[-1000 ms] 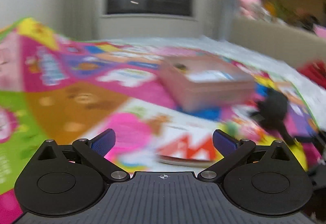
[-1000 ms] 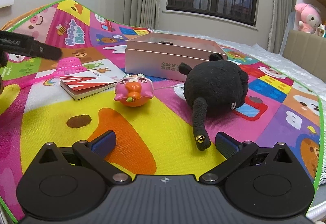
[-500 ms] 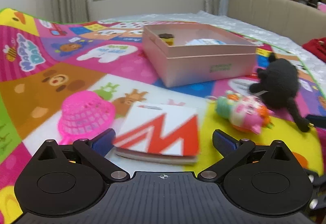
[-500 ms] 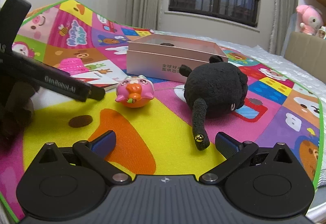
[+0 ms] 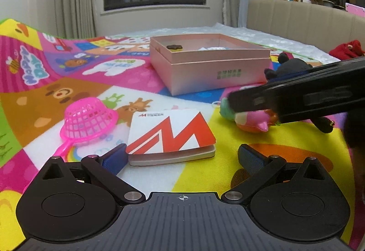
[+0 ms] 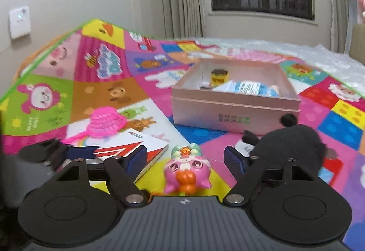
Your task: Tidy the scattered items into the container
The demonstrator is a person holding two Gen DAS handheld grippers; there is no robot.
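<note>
A white booklet [image 5: 171, 134] with a red M lies on the play mat, between the fingertips of my left gripper [image 5: 181, 155], which stands open around its near edge. My right gripper [image 6: 185, 159] straddles a pink pig toy [image 6: 187, 171]; its jaws are closing, with a gap still showing on both sides of the toy. In the left wrist view the right gripper [image 5: 296, 95] crosses above that pig toy [image 5: 253, 123]. The pink box [image 6: 228, 114] stands open behind, holding a small yellow jar [image 6: 219, 77] and a blue-white packet [image 6: 248, 87].
A black plush toy [image 6: 292, 146] lies just right of the pig, against the box front. A pink plastic sieve [image 5: 89, 120] rests left of the booklet. A beige headboard [image 5: 296, 20] with soft toys runs at the right, curtains and a window behind.
My right gripper has swung left from the black plush to over the pig toy and narrowed its jaws. My left gripper has sunk closer to the booklet, still wide.
</note>
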